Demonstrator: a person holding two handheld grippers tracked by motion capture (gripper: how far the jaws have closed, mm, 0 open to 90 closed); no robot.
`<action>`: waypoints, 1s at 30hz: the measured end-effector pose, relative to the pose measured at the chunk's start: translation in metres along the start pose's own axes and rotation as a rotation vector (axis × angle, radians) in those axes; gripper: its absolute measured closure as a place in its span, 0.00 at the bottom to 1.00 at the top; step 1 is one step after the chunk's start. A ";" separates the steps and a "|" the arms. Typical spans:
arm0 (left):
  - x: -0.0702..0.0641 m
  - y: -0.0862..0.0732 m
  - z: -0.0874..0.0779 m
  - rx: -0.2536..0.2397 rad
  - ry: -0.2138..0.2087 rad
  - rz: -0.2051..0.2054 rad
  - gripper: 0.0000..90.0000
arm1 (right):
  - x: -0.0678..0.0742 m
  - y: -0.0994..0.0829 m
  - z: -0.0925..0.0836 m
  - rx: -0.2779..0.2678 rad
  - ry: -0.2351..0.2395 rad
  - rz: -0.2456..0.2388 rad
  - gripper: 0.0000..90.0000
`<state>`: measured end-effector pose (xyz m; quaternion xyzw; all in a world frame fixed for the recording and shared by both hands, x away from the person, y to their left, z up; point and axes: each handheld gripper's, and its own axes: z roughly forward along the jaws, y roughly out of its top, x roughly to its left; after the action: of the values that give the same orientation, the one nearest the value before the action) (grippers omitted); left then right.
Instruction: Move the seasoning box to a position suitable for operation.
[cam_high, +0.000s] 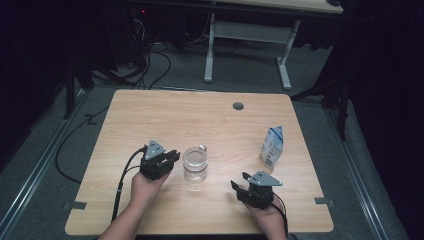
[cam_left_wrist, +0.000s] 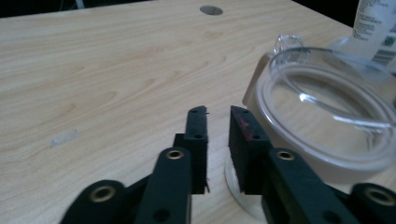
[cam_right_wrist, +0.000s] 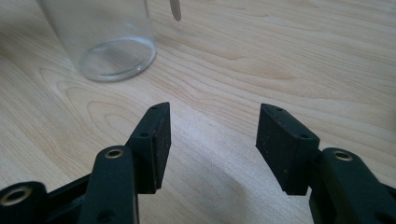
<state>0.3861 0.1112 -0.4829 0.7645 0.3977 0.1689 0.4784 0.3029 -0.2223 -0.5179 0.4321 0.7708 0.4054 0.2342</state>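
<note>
Left gripper (cam_left_wrist: 217, 116): jaws nearly together, a narrow slit between the flat black pads, nothing in it; it sits just left of the jar (cam_high: 194, 164), not touching as far as the high view shows. Right gripper (cam_right_wrist: 212, 135): jaws spread wide, empty, resting by the tabletop's (cam_high: 165, 120) near edge toward the right corner, pointing at the jar. Jar is clear glass, round, open-topped with a thick rim and a small clear tab at the far side; it stands upright around the middle of the tabletop, nearer the front edge. Pale wood-grain laminate top, round grey grommet (cam_high: 238, 106) by the far edge. Blue-white carton (cam_high: 272, 146) upright near the right edge
</note>
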 end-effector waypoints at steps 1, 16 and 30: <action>0.000 0.000 0.000 0.000 0.000 0.000 0.94 | 0.000 0.000 0.000 0.000 0.000 0.000 0.50; -0.004 -0.003 0.014 -0.018 -0.053 0.030 1.00 | 0.000 -0.001 0.001 0.013 -0.001 0.015 0.49; -0.013 -0.011 0.003 -0.030 -0.077 0.042 1.00 | 0.001 -0.001 0.002 0.019 -0.003 0.007 0.49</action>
<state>0.3747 0.1016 -0.4920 0.7713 0.3602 0.1553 0.5012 0.3032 -0.2208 -0.5196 0.4376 0.7727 0.3981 0.2300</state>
